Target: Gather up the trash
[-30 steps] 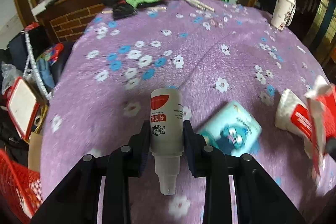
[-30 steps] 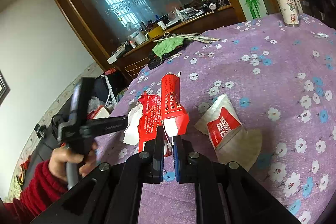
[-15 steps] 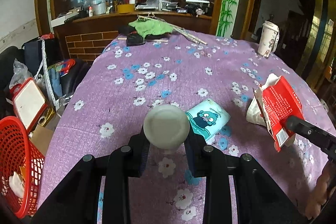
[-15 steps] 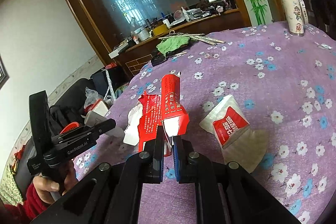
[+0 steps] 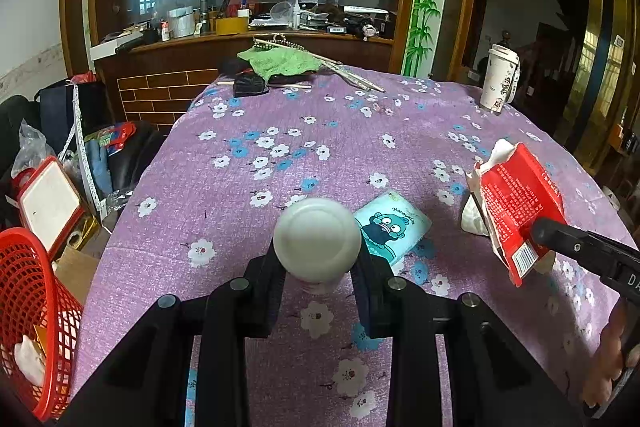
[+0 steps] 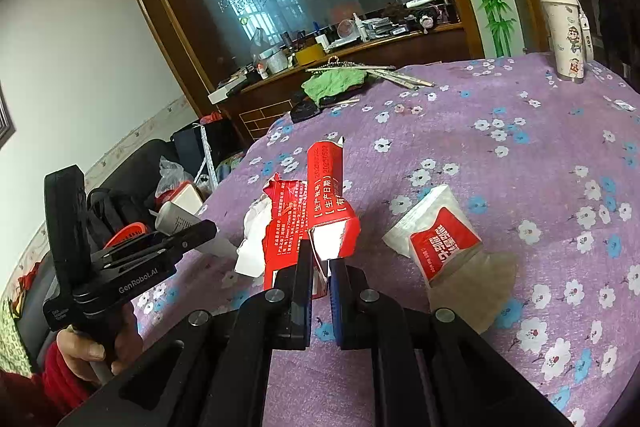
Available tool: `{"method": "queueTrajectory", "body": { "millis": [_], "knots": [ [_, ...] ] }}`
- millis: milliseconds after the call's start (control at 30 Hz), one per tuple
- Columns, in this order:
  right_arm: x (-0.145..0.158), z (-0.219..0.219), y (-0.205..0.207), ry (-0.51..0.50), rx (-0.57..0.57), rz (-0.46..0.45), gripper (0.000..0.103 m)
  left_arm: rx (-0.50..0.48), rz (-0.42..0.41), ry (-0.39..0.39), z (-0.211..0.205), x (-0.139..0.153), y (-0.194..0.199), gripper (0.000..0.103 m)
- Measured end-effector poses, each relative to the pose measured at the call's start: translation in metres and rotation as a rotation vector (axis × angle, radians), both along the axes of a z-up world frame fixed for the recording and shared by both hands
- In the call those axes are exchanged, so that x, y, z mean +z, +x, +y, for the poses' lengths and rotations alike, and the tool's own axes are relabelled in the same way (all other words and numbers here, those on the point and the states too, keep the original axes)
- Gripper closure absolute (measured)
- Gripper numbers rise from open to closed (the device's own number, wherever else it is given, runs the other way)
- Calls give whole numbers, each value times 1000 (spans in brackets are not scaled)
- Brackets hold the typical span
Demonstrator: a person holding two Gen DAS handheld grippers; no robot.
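Left wrist view: both tools loaded, carry step.
Tabletop [image 5: 360, 131]: under both tools.
Basket [image 5: 36, 307]: low left of left tool [image 5: 318, 277]; next move, I judge, swings there.
Carton [image 6: 320, 211]: clamped in right tool [image 6: 320, 291], lifted.
Bottle [image 5: 316, 239]: clamped in left tool, base toward camera.
Packet [image 5: 390, 223]: just beyond left tool, uncollected.
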State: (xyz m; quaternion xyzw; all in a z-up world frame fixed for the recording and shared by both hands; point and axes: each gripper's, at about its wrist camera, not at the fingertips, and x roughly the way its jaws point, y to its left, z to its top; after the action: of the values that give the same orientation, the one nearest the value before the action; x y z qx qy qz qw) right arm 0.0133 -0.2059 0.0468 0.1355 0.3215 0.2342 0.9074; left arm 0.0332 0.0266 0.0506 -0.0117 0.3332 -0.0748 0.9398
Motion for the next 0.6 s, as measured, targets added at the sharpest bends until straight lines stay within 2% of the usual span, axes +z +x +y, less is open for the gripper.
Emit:
{"method": "queueTrajectory", "body": {
  "millis": [400, 600],
  "knots": [
    [1, 2, -1, 1, 13, 0, 94, 3, 0, -1, 1, 0, 0, 74],
    [2, 7, -3, -34, 4, -17, 94, -13, -4, 12, -3, -1, -1, 74]
  ]
}}
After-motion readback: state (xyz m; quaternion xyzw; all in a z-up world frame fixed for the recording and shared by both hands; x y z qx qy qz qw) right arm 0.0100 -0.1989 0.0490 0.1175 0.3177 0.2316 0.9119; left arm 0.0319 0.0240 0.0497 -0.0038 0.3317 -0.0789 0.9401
